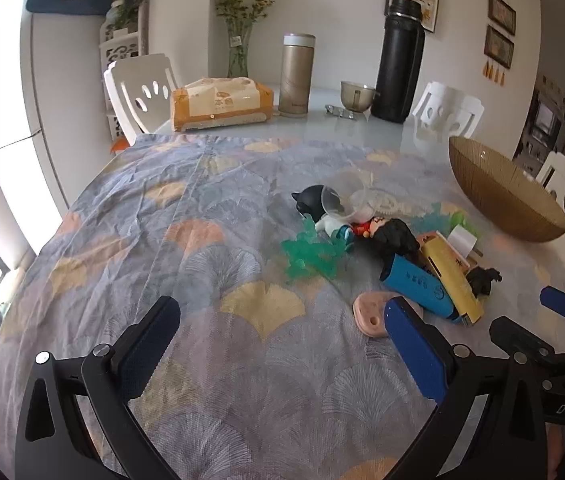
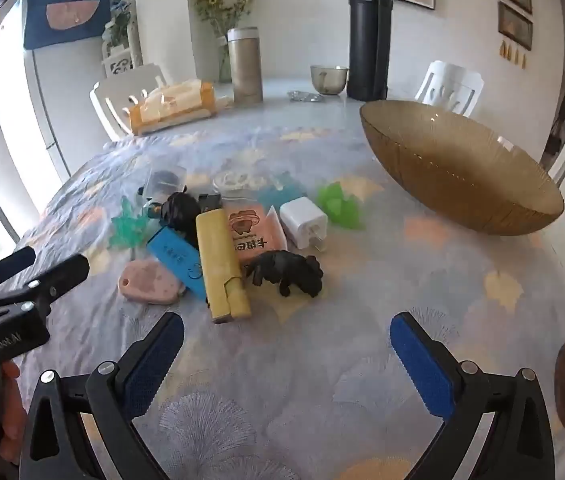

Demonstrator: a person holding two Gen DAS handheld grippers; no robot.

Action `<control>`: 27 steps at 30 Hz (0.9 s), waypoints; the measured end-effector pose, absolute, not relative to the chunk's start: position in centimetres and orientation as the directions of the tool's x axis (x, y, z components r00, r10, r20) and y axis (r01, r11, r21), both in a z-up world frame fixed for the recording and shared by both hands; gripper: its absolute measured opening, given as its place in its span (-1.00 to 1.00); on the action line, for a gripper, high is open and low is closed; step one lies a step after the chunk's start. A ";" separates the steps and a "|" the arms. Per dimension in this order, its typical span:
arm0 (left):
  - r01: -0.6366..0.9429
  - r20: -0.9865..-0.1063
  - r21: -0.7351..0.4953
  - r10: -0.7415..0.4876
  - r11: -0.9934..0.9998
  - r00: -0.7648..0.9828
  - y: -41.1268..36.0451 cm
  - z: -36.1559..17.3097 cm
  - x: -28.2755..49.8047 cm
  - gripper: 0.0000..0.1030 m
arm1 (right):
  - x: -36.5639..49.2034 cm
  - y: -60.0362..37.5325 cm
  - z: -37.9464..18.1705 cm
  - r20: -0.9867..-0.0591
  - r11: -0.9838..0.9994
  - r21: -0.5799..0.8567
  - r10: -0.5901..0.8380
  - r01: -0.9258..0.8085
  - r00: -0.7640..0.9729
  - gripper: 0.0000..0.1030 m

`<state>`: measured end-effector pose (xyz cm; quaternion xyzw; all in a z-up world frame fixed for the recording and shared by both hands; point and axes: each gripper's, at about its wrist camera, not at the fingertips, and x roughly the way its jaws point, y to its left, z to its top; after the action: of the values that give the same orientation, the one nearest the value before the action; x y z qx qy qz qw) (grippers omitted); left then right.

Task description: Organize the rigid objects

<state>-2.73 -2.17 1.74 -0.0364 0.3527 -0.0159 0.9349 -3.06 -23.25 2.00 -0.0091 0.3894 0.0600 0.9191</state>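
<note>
bare cloth [image 2: 282, 380] before toy pile [image 2: 218, 240]

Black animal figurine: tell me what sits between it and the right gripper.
Nothing visible does. The black animal figurine stands at the near edge of the pile, with only bare patterned tablecloth between it and the open right gripper. The yellow lighter lies just to its left, not in the path.

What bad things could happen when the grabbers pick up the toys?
The yellow lighter lies across the blue case, so lifting either could drag the other. The black animal touches the lighter and may tip. The glass bowl could get knocked. Both grippers, left and right, hang open.
</note>
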 end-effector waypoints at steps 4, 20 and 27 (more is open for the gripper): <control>-0.002 -0.657 -0.037 -0.023 0.999 0.754 -2.8 1.7 -2.8 0.99 | -3.1 -23.4 1.2 -0.710 0.997 0.022 0.072 -0.080 0.701 1.00; -0.009 -0.666 -0.066 -0.038 0.998 0.745 -2.1 1.3 -2.5 0.99 | -3.4 -23.0 1.1 -0.678 0.998 -0.015 0.040 -0.068 0.734 1.00; -0.010 -0.669 -0.066 -0.037 0.998 0.742 -2.1 1.3 -2.6 0.99 | -3.4 -23.1 1.1 -0.680 0.998 -0.013 0.036 -0.061 0.733 1.00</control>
<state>-2.58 -2.11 1.28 -0.0324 0.3590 -0.0071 0.9328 -3.35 -23.11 1.10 -0.0172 0.3646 0.0262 0.9306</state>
